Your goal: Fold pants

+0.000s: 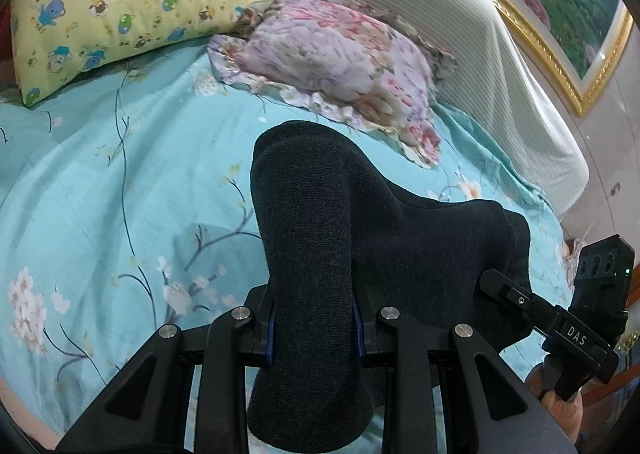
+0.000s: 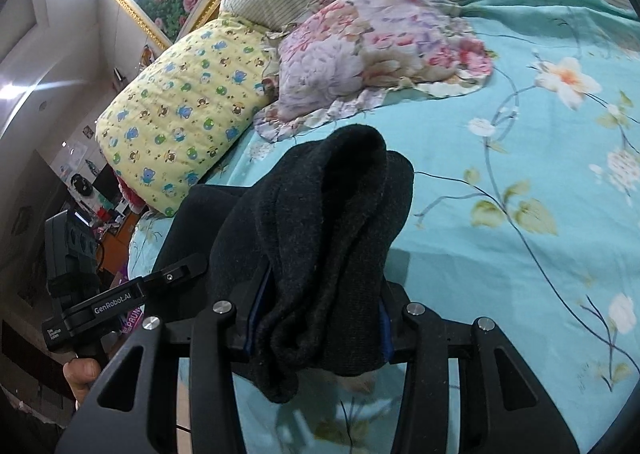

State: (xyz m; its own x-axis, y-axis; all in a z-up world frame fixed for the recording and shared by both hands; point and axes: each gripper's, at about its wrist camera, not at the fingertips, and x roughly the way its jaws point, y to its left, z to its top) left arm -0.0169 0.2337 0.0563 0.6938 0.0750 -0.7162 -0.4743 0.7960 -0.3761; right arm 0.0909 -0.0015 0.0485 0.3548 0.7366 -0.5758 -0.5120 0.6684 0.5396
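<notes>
The dark grey knit pants (image 1: 320,238) hang bunched between both grippers, lifted above the bed. My left gripper (image 1: 314,334) is shut on one thick fold of the pants. My right gripper (image 2: 316,326) is shut on another bunched part of the pants (image 2: 320,221). The right gripper (image 1: 532,314) also shows at the right of the left wrist view, and the left gripper (image 2: 132,294) at the left of the right wrist view. The fingertips are hidden by the fabric.
The bed has a turquoise floral sheet (image 1: 120,193). A yellow bear-print pillow (image 1: 120,5) and a pink floral pillow (image 1: 340,65) lie by the striped headboard (image 1: 460,33). A gold-framed picture (image 1: 560,13) hangs behind. Cluttered furniture (image 2: 92,189) stands beside the bed.
</notes>
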